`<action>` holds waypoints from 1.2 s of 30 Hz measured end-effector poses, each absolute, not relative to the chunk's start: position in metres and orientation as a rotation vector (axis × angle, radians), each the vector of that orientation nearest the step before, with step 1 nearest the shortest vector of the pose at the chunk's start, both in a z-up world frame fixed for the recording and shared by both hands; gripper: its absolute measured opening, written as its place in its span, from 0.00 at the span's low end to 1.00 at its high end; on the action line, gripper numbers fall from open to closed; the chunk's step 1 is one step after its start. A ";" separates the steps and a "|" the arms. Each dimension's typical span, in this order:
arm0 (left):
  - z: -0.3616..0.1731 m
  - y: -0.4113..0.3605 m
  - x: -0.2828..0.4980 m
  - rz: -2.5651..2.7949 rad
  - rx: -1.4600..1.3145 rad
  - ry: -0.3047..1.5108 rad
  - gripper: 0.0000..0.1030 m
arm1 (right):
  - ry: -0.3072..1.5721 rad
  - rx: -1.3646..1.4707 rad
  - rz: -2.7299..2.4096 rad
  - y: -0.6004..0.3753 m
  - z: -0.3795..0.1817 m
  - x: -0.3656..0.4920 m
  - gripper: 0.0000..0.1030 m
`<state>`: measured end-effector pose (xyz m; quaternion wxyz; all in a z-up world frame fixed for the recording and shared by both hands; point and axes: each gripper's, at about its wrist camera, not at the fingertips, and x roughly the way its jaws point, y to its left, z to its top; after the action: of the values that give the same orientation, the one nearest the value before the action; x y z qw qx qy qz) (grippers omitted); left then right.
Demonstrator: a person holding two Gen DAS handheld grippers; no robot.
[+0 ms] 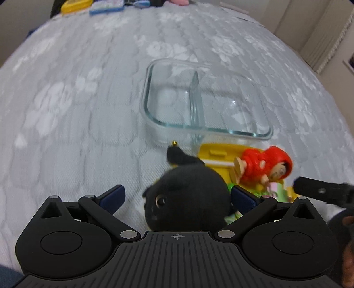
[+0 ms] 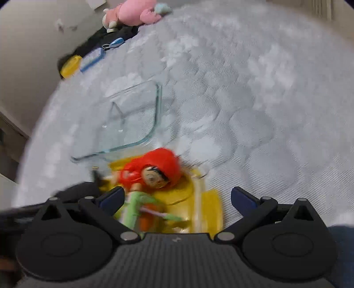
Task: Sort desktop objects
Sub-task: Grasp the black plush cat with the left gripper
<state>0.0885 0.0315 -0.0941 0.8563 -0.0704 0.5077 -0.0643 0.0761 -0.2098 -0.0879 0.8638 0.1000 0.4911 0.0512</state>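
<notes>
Between my left gripper's (image 1: 177,197) spread jaws sits the black plush toy (image 1: 188,199), not yet pinched; closing comes next, I judge, then the glass container (image 1: 252,133). Right gripper (image 2: 177,197) jaws spread over the red-hooded doll (image 2: 152,172).

- The black plush toy (image 1: 188,197) hides part of the yellow tray (image 1: 218,156) behind it.
- Motion blur smears the green and orange items (image 2: 143,212) on that tray; what they are cannot be told.
- The picture's top edge cuts off the pink plush (image 2: 132,11).

The left gripper (image 1: 177,198) is matte black plastic with a ribbed top plate bearing a small crosshair mark, round silver pivot screws and dark blue finger pads (image 1: 243,198). The right gripper (image 2: 177,198) is built alike.
</notes>
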 end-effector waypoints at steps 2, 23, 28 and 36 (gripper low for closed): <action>-0.100 0.039 0.087 -0.170 -0.243 1.061 1.00 | 1.032 0.243 0.109 -0.214 -0.092 0.079 1.00; -0.112 0.031 0.081 -0.254 -0.139 1.087 1.00 | 0.993 0.196 0.062 -0.213 -0.104 0.081 1.00; -0.108 0.042 0.079 -0.250 -0.232 1.041 1.00 | 0.996 0.206 0.084 -0.211 -0.102 0.078 1.00; -0.106 0.050 0.077 -0.218 -0.294 0.991 0.76 | 0.924 0.218 0.093 -0.213 -0.093 0.070 1.00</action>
<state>0.0774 0.0496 -0.1065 0.8637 -0.1400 0.4730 -0.1038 0.0699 -0.2129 -0.0932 0.8884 0.1049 0.4448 0.0448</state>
